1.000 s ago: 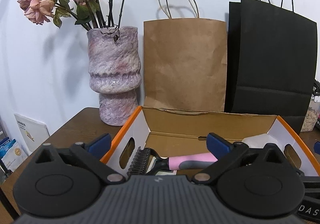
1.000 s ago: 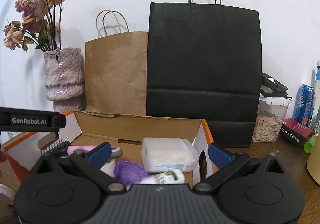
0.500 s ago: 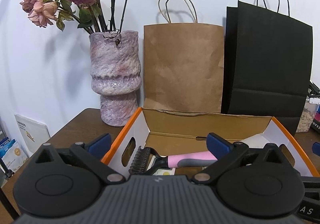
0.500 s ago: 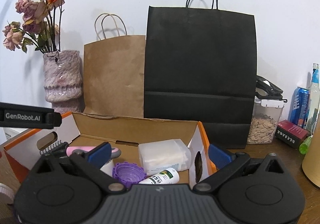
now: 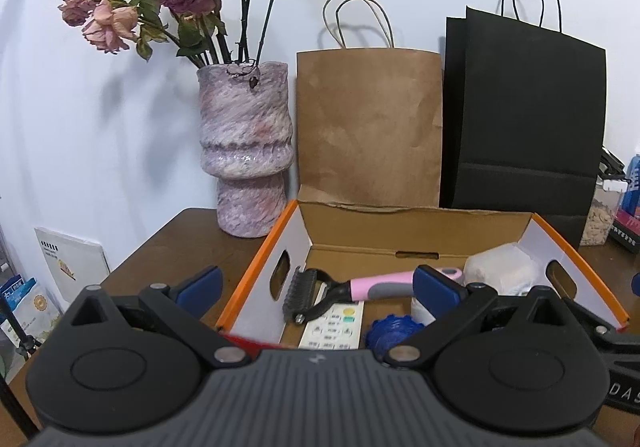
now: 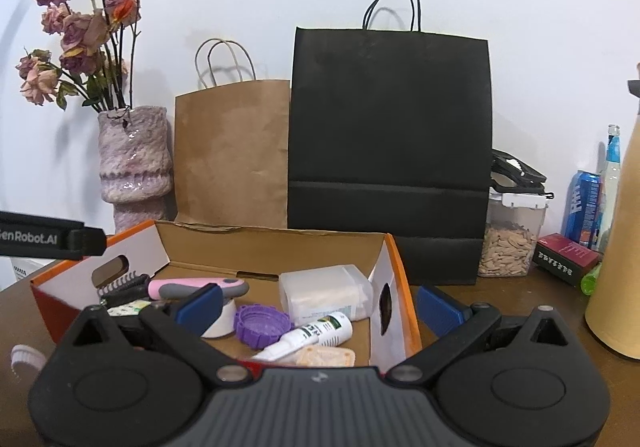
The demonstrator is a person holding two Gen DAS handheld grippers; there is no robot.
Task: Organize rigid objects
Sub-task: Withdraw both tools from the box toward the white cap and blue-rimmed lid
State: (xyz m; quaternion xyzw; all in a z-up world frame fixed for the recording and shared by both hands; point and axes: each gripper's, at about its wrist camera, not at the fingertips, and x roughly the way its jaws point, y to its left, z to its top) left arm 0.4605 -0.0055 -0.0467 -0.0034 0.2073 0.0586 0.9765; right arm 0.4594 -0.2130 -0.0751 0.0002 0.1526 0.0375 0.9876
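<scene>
Cardboard box (image 6: pixel 276 247) with orange edges sits at lower centre of the right wrist frame on the wooden table (image 6: pixel 496 299), holding a pink-handled grooming comb (image 6: pixel 192 287), purple lid (image 6: pixel 262 325), clear plastic container (image 6: pixel 324 293) and small white tube (image 6: pixel 312 335). Left gripper (image 5: pixel 316 285) and right gripper (image 6: pixel 318 303) both stand wide apart, holding nothing. Brown bag (image 6: pixel 232 151) and black bag (image 6: pixel 390 135) stand behind the box, centre frame.

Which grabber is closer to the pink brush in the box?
Left. The pink-handled brush lies just ahead of the open left gripper. The right gripper hangs over the box's other end, nearer the white tube.
</scene>
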